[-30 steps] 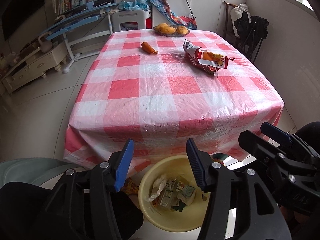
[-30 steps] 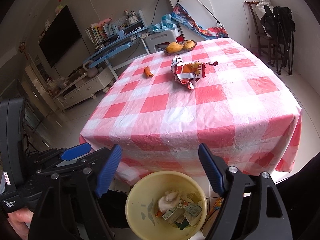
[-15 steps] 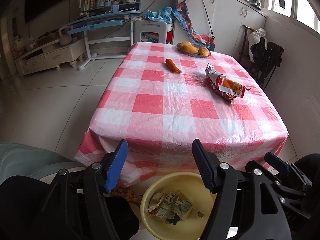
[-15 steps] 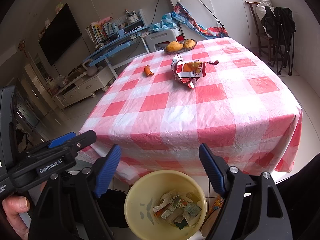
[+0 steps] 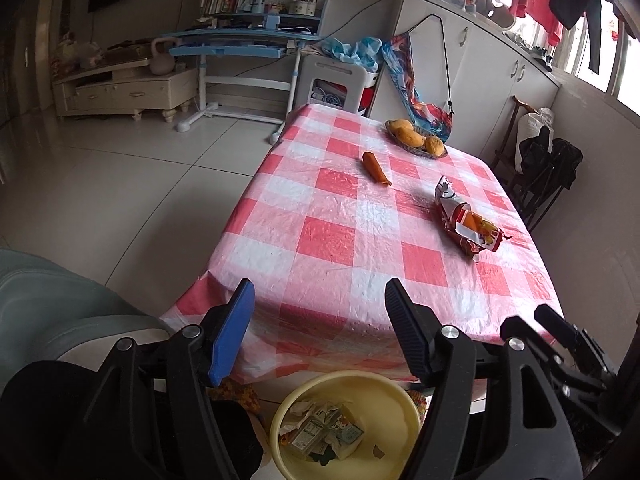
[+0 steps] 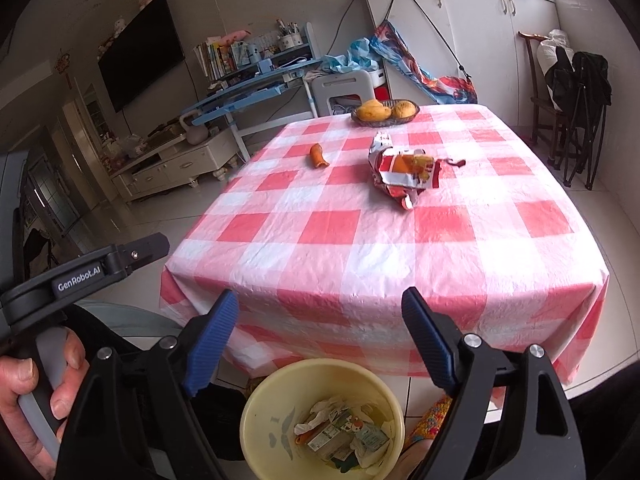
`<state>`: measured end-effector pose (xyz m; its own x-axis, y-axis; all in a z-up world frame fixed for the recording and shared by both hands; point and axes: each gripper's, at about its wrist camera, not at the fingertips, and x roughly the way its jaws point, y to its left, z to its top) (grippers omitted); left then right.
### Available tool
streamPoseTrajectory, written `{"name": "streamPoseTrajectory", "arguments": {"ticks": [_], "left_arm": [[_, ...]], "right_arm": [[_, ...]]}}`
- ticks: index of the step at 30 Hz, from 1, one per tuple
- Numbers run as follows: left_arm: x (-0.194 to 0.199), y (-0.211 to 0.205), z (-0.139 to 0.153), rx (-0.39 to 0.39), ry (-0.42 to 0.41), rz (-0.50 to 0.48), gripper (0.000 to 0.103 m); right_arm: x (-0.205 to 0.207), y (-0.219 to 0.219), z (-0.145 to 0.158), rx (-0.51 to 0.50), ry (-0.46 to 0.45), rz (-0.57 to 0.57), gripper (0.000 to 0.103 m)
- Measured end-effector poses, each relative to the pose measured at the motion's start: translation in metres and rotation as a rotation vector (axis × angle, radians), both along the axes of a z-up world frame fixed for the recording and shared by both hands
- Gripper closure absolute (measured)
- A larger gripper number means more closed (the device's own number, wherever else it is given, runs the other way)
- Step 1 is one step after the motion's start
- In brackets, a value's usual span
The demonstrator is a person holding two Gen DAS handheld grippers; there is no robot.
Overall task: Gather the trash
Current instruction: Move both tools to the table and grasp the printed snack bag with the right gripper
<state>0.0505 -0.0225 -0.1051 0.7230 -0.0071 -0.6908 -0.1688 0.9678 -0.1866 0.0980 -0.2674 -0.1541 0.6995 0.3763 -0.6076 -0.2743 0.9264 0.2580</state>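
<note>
On the tabletop [image 6: 384, 240]: one crumpled snack bag [image 6: 404, 170], one orange peel piece [image 6: 318, 155], one fruit basket [image 6: 385, 113]. On the floor: one yellow bin [image 6: 320, 380] with several scraps. Two grippers, left [image 5: 318, 328] and right [image 6: 322, 340].

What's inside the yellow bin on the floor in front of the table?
The yellow bin holds crumpled white paper and flattened printed cartons, heaped toward one side. Part of the bottom shows bare. Anything beneath the heap is covered.
</note>
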Motion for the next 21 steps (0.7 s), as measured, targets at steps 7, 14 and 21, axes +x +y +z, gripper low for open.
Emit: {"name": "streamPoseTrajectory", "arguments": {"ticks": [7, 14, 21], "left_arm": [[0.028, -0.003, 0.008, 0.06, 0.008, -0.007, 0.038], [0.066, -0.016, 0.007, 0.143, 0.023, -0.039, 0.038], [0.108, -0.03, -0.004, 0.189, 0.05, -0.069, 0.038]], "right_arm": [[0.065, 0.001, 0.032, -0.122, -0.042, 0.062, 0.019], [0.135, -0.013, 0.021, -0.221, 0.035, 0.086, 0.018], [0.174, -0.015, 0.0, -0.189, 0.11, 0.105, 0.018]]}}
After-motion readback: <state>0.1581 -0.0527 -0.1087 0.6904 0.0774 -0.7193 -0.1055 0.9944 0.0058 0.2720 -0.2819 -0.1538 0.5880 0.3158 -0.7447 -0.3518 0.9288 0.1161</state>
